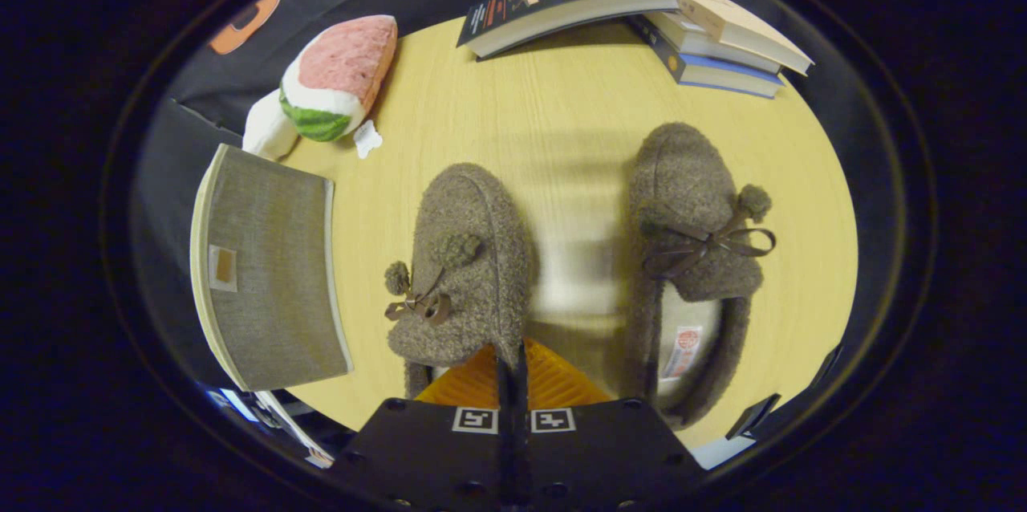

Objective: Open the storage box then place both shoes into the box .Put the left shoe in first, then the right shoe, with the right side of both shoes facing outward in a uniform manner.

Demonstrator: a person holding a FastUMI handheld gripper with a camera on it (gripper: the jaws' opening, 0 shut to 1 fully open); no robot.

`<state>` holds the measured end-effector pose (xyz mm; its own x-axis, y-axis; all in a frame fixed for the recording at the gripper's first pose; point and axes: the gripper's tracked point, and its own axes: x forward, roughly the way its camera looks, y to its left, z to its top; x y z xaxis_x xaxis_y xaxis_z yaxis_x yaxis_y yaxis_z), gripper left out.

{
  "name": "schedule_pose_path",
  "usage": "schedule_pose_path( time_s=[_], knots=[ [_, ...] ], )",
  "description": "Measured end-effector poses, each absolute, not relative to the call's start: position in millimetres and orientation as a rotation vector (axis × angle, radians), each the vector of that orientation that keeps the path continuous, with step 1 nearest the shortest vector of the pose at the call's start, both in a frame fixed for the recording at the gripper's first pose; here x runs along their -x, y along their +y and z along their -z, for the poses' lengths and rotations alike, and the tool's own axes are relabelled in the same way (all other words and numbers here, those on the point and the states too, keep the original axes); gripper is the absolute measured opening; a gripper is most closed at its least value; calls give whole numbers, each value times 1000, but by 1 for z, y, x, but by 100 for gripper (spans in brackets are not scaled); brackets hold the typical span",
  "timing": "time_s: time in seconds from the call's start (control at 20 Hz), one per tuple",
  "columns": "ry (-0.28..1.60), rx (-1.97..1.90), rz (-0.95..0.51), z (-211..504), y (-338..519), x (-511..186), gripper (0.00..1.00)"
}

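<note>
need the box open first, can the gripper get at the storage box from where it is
Probably not yet: the gripper is shut on the left slipper's edge. Once free, the grey fabric storage box beside that slipper lies unobstructed.

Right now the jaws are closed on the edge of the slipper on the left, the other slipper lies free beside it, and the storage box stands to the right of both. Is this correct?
One point is wrong. In the gripper view the storage box stands to the left of both, not the right. The rest holds: the gripper has its jaws closed on the edge of the left slipper, and the other slipper lies free beside it.
</note>
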<state>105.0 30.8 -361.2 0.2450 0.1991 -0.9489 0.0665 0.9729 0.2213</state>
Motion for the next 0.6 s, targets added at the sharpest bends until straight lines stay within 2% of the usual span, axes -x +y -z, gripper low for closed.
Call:
schedule_pose_path(
  time_s=[0.35, 0.6],
  knots=[
    [1173, -254, -170, 253, 56, -117, 0],
    [1104, -208, -241, 198, 113, -122, 0]
  ],
)
